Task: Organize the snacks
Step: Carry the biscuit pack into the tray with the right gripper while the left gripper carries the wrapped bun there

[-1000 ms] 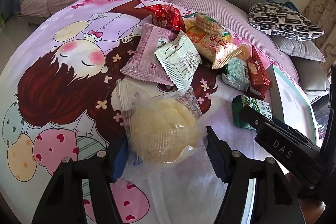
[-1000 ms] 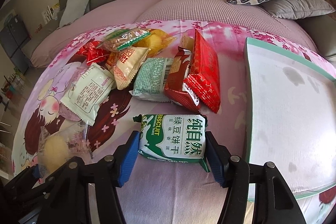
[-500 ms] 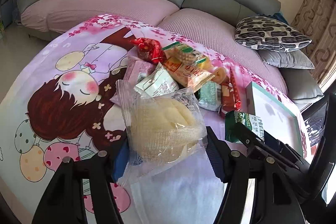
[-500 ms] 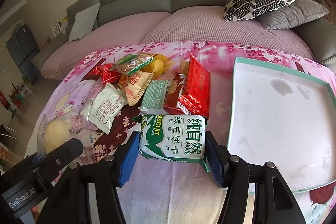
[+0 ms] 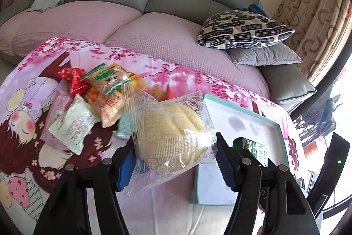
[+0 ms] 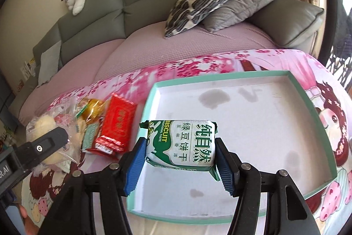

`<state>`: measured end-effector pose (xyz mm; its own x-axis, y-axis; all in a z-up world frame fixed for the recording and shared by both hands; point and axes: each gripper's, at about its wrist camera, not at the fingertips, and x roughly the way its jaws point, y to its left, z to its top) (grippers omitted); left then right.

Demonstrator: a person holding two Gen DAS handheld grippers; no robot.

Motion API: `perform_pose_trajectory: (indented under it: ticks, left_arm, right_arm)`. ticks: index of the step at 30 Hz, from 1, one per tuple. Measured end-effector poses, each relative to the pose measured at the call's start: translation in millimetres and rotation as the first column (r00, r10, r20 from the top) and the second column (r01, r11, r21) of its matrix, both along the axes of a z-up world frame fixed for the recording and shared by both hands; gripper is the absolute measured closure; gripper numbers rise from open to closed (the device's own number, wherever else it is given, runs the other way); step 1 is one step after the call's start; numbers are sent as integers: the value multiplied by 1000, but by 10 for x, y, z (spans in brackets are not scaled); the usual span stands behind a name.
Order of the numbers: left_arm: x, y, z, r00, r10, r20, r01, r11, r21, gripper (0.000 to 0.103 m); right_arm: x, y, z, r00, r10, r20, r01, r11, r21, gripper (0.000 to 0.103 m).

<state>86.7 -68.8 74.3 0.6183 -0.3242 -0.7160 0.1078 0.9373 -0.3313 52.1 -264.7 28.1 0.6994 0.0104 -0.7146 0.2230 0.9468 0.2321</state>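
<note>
Snacks (image 5: 103, 100), partly behind bagged bun (image 5: 173, 133)

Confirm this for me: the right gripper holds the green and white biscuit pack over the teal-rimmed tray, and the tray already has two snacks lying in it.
Not quite. The right gripper does hold the green and white biscuit pack over the teal-rimmed tray, but the right wrist view shows no snacks lying in the tray, only stains on its white floor.
</note>
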Motion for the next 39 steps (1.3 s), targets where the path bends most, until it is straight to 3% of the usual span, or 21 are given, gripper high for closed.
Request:
perform_pose_trajectory:
  ticks: [8, 14, 33, 39]
  left_arm:
    - [271, -676, -60, 991, -129, 43, 129, 992, -3, 35]
    - [477, -1086, -222, 981, -196, 3, 196, 980, 33, 35]
    - [869, -1461, -704, 960, -225, -165, 243, 965, 96, 35]
    - [820, -1455, -652, 960, -227, -164, 246, 963, 107, 27]
  right_arm:
    - [-96, -835, -130, 975, -221, -17, 222, 975, 9, 39]
    - [-186, -1252, -250, 941, -338, -26, 338, 941, 2, 39]
    - [-75, -1306, -436, 939, -332, -84, 331, 943, -33, 37]
    - [-66, -1305, -435, 940, -327, -98, 326, 945, -24, 35]
